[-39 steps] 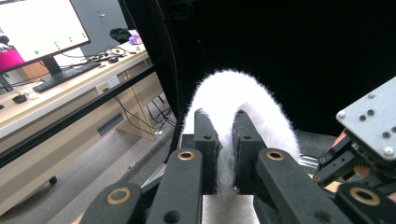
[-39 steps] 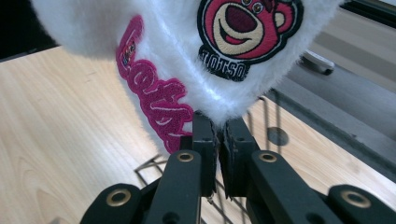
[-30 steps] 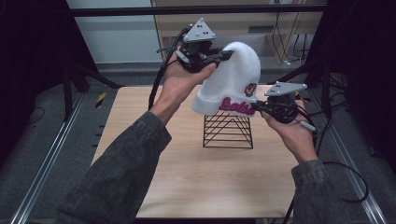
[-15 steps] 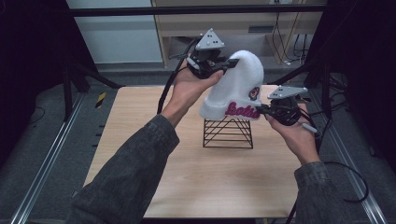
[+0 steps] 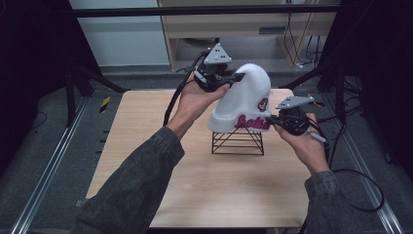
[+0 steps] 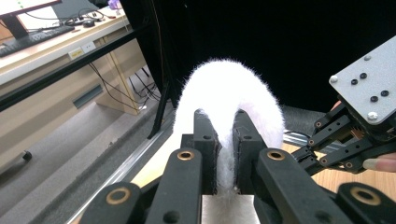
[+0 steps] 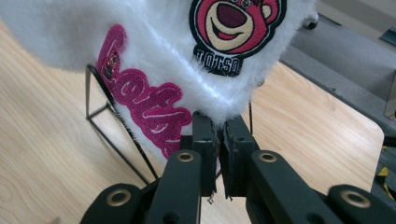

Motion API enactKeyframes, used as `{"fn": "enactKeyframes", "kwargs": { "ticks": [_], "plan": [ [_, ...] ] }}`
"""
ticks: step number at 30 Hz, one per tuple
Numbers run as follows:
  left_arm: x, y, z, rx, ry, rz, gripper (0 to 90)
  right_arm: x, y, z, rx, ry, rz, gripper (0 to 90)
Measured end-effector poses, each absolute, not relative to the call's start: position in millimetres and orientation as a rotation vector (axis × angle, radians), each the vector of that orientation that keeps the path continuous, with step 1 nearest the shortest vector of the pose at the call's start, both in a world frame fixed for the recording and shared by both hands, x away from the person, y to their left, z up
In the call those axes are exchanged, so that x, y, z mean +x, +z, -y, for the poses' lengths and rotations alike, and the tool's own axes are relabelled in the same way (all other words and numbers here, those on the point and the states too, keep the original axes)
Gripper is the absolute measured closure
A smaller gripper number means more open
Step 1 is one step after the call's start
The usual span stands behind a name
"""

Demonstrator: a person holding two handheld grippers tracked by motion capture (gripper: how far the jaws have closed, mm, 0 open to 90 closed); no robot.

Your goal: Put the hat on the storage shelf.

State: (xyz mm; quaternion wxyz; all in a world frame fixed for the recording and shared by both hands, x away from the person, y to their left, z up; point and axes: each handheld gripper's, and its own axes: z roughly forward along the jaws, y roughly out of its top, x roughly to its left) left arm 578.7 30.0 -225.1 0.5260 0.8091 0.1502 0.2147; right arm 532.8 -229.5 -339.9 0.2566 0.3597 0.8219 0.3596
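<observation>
**A lab recording bay**

A wooden table point(image 5: 146, 146) sits mid-frame inside a black frame point(image 5: 195, 9) hung with dark curtains. At the left gripper view's upper left, a desk point(image 6: 56, 42) carries a monitor point(image 6: 28, 9), keyboard point(image 6: 37, 35) and cables.

Hat point(image 5: 243, 100) atop wire stand point(image 5: 237, 142) on table point(image 5: 146, 146), left tool point(image 5: 233, 79) at its crown, right tool point(image 5: 271, 119) at its brim.
</observation>
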Motion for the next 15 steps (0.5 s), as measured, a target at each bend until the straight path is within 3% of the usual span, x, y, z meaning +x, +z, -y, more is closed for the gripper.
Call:
{"fn": "enactKeyframes", "kwargs": {
  "ticks": [15],
  "plan": [
    [574, -251, -31, 2.005, 0.517, -0.334, 82.8, 533, -365, 233, 1.026, 0.948, -2.269, 85.6]
  ]
}}
